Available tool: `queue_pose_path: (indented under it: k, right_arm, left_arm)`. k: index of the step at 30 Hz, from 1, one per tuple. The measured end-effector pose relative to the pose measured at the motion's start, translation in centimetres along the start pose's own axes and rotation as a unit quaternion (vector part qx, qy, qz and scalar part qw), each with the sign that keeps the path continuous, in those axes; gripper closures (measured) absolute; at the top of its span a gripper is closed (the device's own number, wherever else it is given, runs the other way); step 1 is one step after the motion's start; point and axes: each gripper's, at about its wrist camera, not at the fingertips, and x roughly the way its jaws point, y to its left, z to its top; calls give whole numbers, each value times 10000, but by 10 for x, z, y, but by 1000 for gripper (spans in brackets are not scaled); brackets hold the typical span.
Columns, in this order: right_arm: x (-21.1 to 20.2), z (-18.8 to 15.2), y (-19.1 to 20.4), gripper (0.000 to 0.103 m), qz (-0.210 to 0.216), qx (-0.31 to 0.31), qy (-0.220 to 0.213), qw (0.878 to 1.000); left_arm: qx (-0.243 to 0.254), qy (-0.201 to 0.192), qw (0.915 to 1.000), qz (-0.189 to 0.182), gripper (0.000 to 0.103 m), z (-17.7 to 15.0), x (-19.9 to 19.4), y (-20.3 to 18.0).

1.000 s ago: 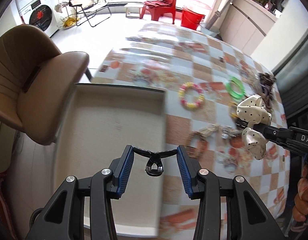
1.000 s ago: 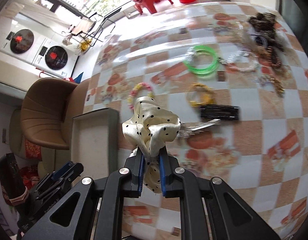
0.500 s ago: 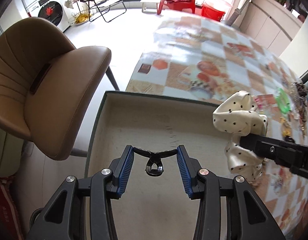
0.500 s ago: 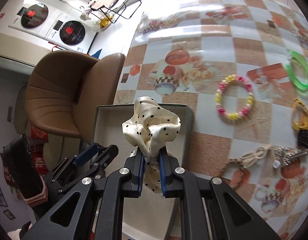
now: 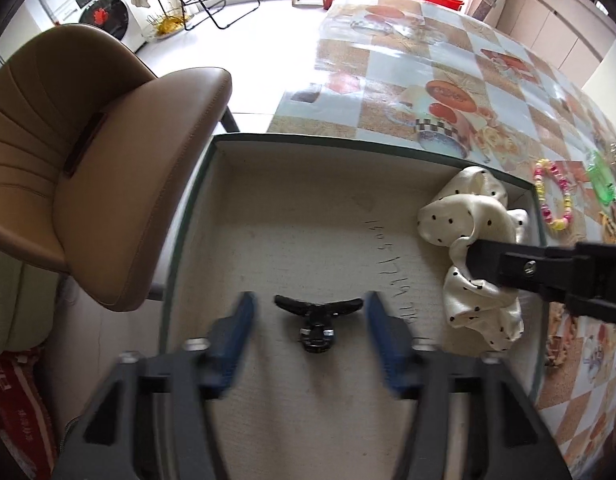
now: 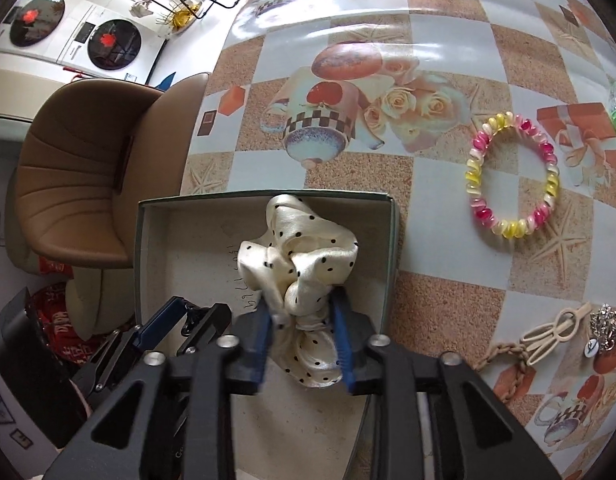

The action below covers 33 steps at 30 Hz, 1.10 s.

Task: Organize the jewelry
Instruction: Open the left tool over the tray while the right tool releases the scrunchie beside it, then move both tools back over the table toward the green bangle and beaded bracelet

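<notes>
A shallow open box [image 5: 212, 184] with a beige floor lies at the table's near left corner; it also shows in the right wrist view [image 6: 148, 240]. My left gripper [image 5: 309, 318] is open over it, and a black hair claw clip [image 5: 317, 316] lies on the box floor between its blue fingers, free of them. My right gripper [image 6: 304, 340] stands open around a cream polka-dot scrunchie [image 6: 300, 256], which rests in the box's right part [image 5: 463, 216]. The right gripper's black fingers [image 5: 507, 264] reach in from the right.
A pink-and-yellow coil bracelet [image 6: 511, 176] lies on the checked tablecloth right of the box. A beige rope clip [image 6: 543, 336] and a silver piece [image 6: 607, 328] lie lower right. Green bangles [image 5: 601, 180] lie further right. A brown chair [image 5: 88, 168] stands left of the table.
Both grippers opened. The left let the black claw clip drop onto the box floor. The right moved lower into the box and loosened its hold on the scrunchie.
</notes>
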Motion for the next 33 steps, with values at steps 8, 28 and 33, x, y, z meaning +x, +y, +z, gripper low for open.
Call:
queue_pose_path:
  k: [8, 28, 33]
  right_arm:
    - [-40, -3, 5, 46, 170, 49, -330, 9993]
    - [-148, -114, -103, 18, -290, 1597, -971, 9820]
    - [-172, -131, -140, 17, -326, 2046, -1227, 9706]
  left_arm:
    - [-5, 24, 10000, 76, 29, -2, -12, -1]
    - [787, -372, 9959, -249, 0, -4, -89, -43]
    - [958, -354, 9938, -436, 0, 2, -95, -78]
